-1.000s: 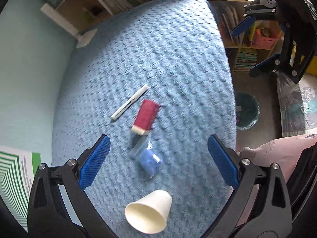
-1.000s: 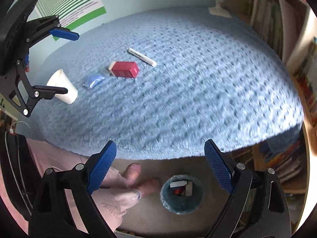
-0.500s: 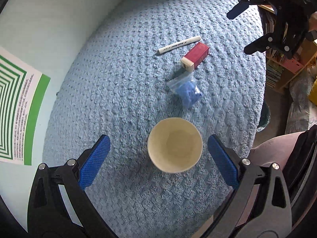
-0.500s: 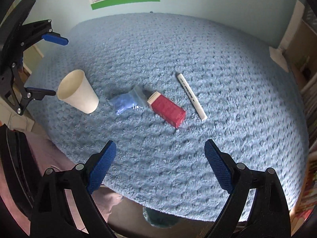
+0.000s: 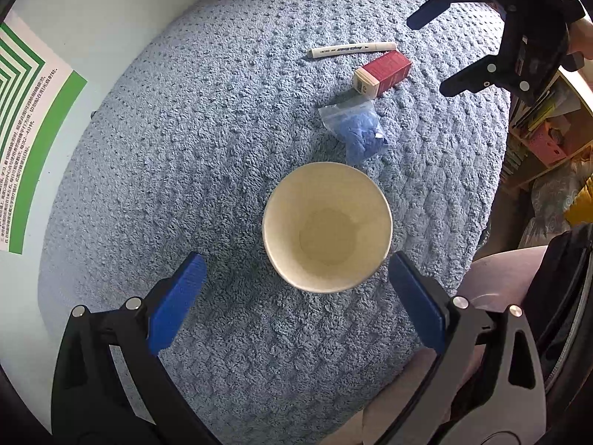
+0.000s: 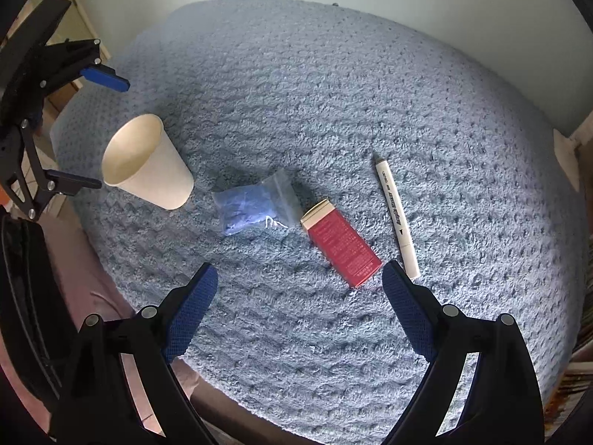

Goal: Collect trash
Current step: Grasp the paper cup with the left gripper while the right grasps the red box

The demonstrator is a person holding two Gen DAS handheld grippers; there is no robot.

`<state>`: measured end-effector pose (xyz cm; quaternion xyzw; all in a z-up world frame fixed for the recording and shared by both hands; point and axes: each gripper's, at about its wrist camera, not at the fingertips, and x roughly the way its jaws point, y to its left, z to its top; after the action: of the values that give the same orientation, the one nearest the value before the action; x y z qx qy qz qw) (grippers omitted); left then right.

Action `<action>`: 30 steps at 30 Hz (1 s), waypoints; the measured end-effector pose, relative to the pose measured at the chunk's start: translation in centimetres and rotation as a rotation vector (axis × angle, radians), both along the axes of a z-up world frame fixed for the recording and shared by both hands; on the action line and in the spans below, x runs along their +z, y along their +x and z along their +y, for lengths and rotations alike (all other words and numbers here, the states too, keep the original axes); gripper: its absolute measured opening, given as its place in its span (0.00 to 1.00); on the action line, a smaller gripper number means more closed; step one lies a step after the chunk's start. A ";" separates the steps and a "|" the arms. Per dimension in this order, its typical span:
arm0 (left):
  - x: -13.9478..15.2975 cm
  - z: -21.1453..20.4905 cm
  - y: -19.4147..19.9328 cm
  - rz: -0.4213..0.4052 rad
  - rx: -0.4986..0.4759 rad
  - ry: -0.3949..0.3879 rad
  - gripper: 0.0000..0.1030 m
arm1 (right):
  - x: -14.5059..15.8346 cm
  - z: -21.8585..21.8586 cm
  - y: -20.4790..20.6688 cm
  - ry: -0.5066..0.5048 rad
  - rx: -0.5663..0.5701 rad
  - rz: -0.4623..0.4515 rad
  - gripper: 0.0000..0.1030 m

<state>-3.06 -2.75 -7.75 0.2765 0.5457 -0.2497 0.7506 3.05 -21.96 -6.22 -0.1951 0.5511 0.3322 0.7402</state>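
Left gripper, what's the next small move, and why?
Probably lower the open left gripper around the paper cup and close. The cup stands upright between its spread fingers, apart from the bag, so nothing seems to block a grasp.

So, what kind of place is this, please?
Probably a room in a home, perhaps a child's room or study. A table under a fluffy blue cover, a bookshelf with books and a pink bin beside it, and a green-striped poster on the pale wall.
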 end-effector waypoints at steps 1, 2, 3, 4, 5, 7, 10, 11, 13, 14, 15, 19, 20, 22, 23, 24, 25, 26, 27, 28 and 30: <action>-0.2 -0.1 0.1 0.007 0.000 0.000 0.93 | -0.1 0.1 0.2 0.000 0.007 0.005 0.87; -0.4 -0.2 0.1 0.013 -0.001 -0.001 0.93 | -0.2 0.2 0.4 0.001 0.016 0.007 0.87; -0.6 -0.3 0.2 0.018 0.000 0.001 0.93 | -0.4 0.2 0.5 -0.001 0.024 0.009 0.87; -0.9 -0.4 0.3 0.024 0.000 0.003 0.93 | -0.5 0.3 0.7 -0.002 0.034 0.015 0.87; -1.1 -0.5 0.4 0.030 0.000 0.005 0.93 | -0.7 0.5 0.8 -0.004 0.043 0.018 0.87; -1.5 -0.6 0.5 0.045 0.004 0.006 0.93 | -1.1 0.6 1.1 -0.011 0.062 0.024 0.87; -2.2 -0.7 0.7 0.066 0.008 0.004 0.93 | -1.8 0.7 1.7 -0.010 0.082 0.036 0.87; -2.4 -0.7 0.8 0.071 0.009 0.003 0.93 | -2.1 0.7 1.9 -0.012 0.088 0.044 0.87; -2.7 -0.7 0.9 0.082 0.013 -0.002 0.93 | -2.6 0.8 2.4 -0.024 0.100 0.045 0.87; -2.9 -0.7 1.1 0.090 0.017 -0.006 0.93 | -3.0 0.9 2.6 -0.028 0.106 0.055 0.87; -3.1 -0.6 1.2 0.097 0.022 -0.011 0.93 | -3.3 1.0 2.9 -0.031 0.109 0.067 0.87; -3.7 -0.4 1.9 0.119 0.040 -0.029 0.91 | -4.5 1.2 3.9 -0.048 0.117 0.072 0.85; -3.8 -0.4 2.0 0.125 0.041 -0.034 0.89 | -4.8 1.3 4.1 -0.057 0.117 0.069 0.84; -4.0 -0.3 2.3 0.135 0.045 -0.038 0.82 | -5.4 1.4 4.6 -0.067 0.119 0.081 0.71; -4.1 -0.3 2.4 0.146 0.045 -0.041 0.77 | -5.8 1.4 4.9 -0.076 0.119 0.088 0.66; -4.1 -0.2 2.5 0.151 0.045 -0.047 0.74 | -6.2 1.6 5.1 -0.088 0.121 0.089 0.65; -4.1 -0.2 2.5 0.158 0.041 -0.054 0.72 | -6.4 1.7 5.1 -0.095 0.126 0.090 0.64; -4.1 -0.2 2.5 0.165 0.035 -0.063 0.67 | -6.6 1.7 5.2 -0.094 0.131 0.098 0.59; -4.1 -0.2 2.5 0.173 0.030 -0.073 0.60 | -6.8 1.9 5.2 -0.093 0.136 0.102 0.48; -4.0 -0.3 2.4 0.175 0.026 -0.079 0.59 | -6.9 1.9 5.1 -0.096 0.141 0.099 0.41; -4.0 -0.5 2.2 0.166 0.014 -0.079 0.56 | -7.0 2.2 4.8 -0.098 0.150 0.097 0.37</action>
<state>-0.85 -3.24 -11.73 0.2213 0.5978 -0.2879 0.7147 7.86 -19.81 -13.26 -0.2555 0.5857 0.3682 0.6754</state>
